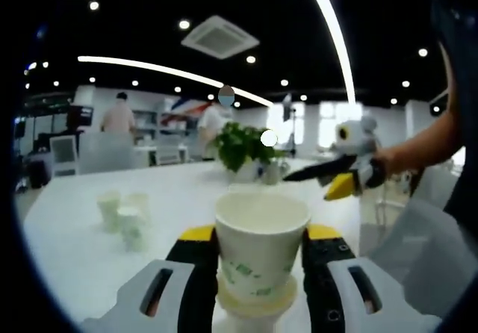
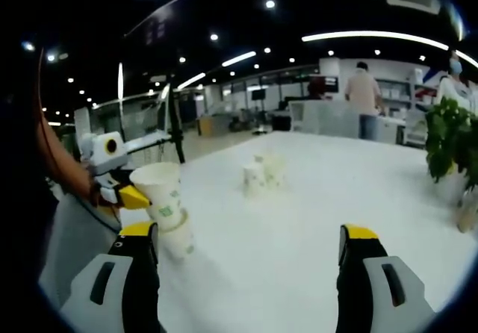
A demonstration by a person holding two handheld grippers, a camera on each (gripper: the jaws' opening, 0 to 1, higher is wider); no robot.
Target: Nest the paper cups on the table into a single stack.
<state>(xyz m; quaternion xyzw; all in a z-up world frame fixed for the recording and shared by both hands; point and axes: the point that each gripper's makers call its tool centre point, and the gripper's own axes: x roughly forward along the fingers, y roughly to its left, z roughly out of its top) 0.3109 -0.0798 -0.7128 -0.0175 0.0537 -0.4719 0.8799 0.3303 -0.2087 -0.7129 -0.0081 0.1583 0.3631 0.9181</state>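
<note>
White table (image 1: 82, 228) — left tool (image 1: 260, 262) clamps nested cups (image 1: 261, 254); right tool (image 2: 250, 262) spread wide, loose cups (image 2: 261, 172) ahead.

The left gripper view sits low over the white counter (image 1: 89, 228), looking forward along its own tongs (image 1: 260, 269), very near the cup (image 1: 261, 243) between them. It faces the far plant (image 1: 240, 145), with the other tongs (image 1: 321, 180) coming in from the right. The right gripper view looks across the same counter (image 2: 314, 221) from the other side, along its tongs (image 2: 250, 273), with the cup (image 2: 166, 195) near left. Both views share the loose cups (image 1: 123, 213) (image 2: 261, 172) at mid-counter and the plant (image 2: 452, 142).
</note>
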